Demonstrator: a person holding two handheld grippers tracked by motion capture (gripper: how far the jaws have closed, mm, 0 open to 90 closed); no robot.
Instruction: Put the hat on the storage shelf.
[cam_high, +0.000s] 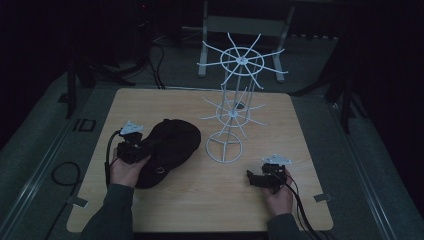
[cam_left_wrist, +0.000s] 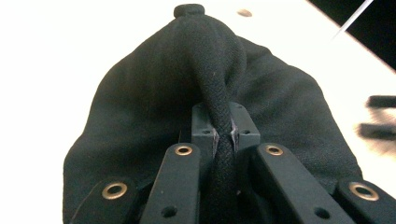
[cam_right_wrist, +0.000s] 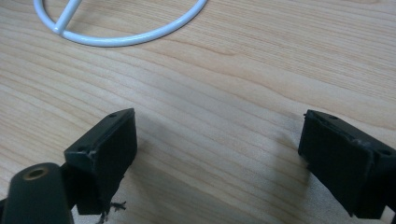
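A black cap (cam_high: 167, 150) lies on the left half of the wooden table (cam_high: 200, 200). My left gripper (cam_high: 136, 150) is shut on the cap's back edge; in the left gripper view a ridge of the black cap fabric (cam_left_wrist: 219, 93) is pinched between the jaws of the left gripper (cam_left_wrist: 223, 133), and the cap's top button (cam_left_wrist: 189, 9) shows at the far end. A white wire rack (cam_high: 235, 100) with two tiers of spokes stands at the table's middle. My right gripper (cam_high: 256, 179) rests low at the front right, and in its own view the right gripper (cam_right_wrist: 219, 144) stands open over bare wood.
The rack's round base ring (cam_right_wrist: 121, 32) lies just ahead of the right gripper. Cables (cam_high: 107, 160) trail from both grippers toward the table's front edge. Dark floor and stands surround the table.
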